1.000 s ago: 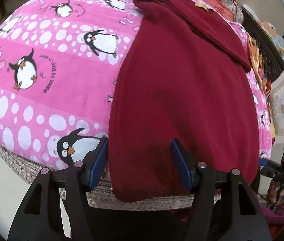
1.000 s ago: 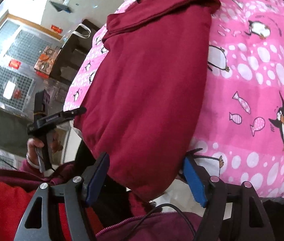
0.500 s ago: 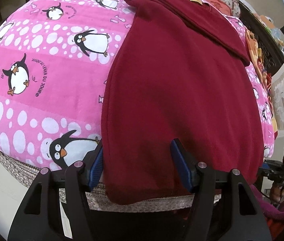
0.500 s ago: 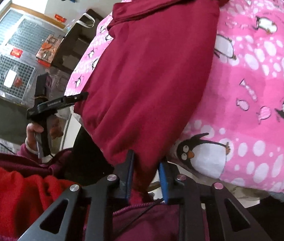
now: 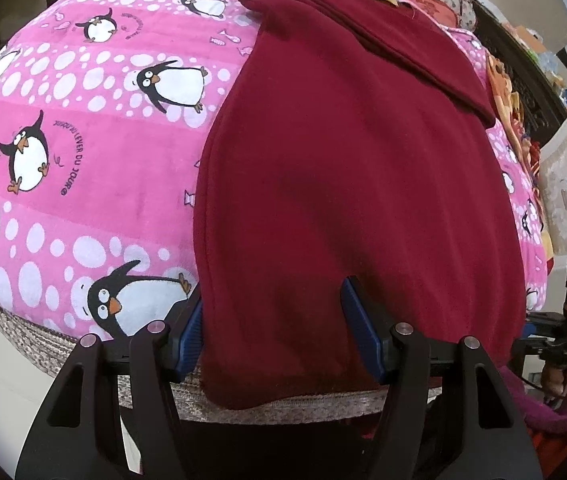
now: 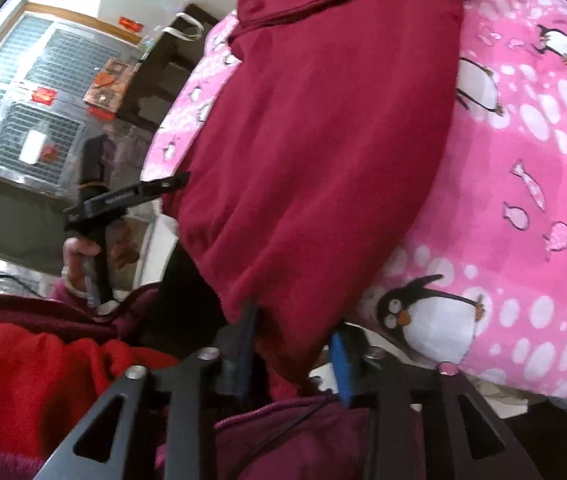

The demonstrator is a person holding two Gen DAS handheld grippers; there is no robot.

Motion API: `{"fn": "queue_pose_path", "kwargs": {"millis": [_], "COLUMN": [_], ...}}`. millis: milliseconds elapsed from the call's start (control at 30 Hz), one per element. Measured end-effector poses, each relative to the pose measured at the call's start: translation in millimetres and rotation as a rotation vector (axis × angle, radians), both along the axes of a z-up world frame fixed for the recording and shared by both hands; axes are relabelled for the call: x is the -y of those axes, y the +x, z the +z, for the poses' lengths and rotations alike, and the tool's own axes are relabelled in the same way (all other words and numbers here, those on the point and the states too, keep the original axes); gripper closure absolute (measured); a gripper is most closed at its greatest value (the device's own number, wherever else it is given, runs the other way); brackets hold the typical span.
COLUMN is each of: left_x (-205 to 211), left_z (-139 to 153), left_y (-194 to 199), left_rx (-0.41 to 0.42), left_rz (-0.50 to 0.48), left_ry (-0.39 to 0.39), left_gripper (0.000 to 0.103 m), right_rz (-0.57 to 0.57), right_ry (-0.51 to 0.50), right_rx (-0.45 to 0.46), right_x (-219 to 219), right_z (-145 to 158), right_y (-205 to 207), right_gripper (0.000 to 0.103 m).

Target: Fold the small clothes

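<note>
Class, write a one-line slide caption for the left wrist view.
Open left gripper straddles the near hem of a maroon garment spread on a pink penguin blanket.

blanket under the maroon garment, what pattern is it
Pink blanket with white dots, penguins and small fish, clearest in the left wrist view.

Matt fleece garment (image 5: 347,168); seemingly plush blanket (image 5: 83,160)

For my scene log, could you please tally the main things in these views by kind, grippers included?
maroon garment: 1
pink penguin blanket: 1
grippers: 2, the left gripper and the right gripper
Total: 4
</note>
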State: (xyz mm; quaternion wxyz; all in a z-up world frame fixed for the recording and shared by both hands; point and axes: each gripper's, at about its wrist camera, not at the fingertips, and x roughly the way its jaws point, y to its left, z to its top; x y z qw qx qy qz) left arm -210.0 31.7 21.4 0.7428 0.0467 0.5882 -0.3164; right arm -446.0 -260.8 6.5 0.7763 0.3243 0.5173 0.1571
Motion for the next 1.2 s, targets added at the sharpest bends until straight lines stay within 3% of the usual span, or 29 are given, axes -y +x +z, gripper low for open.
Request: {"fn": "queue_pose_path", "kwargs": {"millis": [200, 333, 467, 633, 733, 767, 900, 1000, 1200], "left_x": [-9.6, -13.1, -13.6, -8.7, -3.3, -3.2, -12.0, -18.7, -4.9], "left_z": [-2.8, -3.2, -2.8, -1.7, -0.8, -0.2, 2.9, 11.8, 50.0], "left_y": [0.2, -0.3, -0.6, -4.0, -4.9, -5.2, 3.4, 17.4, 40.3], "left_rx": [-0.007, -0.004, -0.009, 0.009, 0.023, 0.031, 0.001, -0.047, 0.011], "left_rz": [0.042, 0.031, 0.034, 0.021, 0.001, 0.000, 0.033, 0.048, 0.038], "left_ry": [-0.066, -0.075, -0.087, -0.065, -0.033, -0.024, -0.033, -0.089, -0.194], "left_gripper": [0.036, 0.036, 0.031, 0.030, 0.031, 0.037, 0.085, 0.092, 0.096], "right_rz": [0.013, 0.033, 0.034, -0.004, 0.010, 0.009, 0.006, 0.005, -0.043], "right_ry": [0.010, 0.035, 0.016, 0.066, 0.014, 0.010, 0.012, 0.021, 0.001], "right_rx": [-0.019, 0.024, -0.046, -0.035, -0.017, -0.010, 0.052, 0.114, 0.255], "right_x": [-4.8, -12.5, -17.8, -13.0, -15.2, -14.9, -14.0, -13.3, 1.2], "right_z": [11.0, 26.6, 10.1, 5.5, 10.5, 11.4, 21.5, 35.2, 71.1], "right_y": [7.0, 17.4, 32.2, 32.3, 31.8, 32.0, 35.4, 40.0, 54.4], "right_gripper": [0.068, 0.068, 0.068, 0.068, 0.079, 0.083, 0.088, 0.089, 0.089]}}
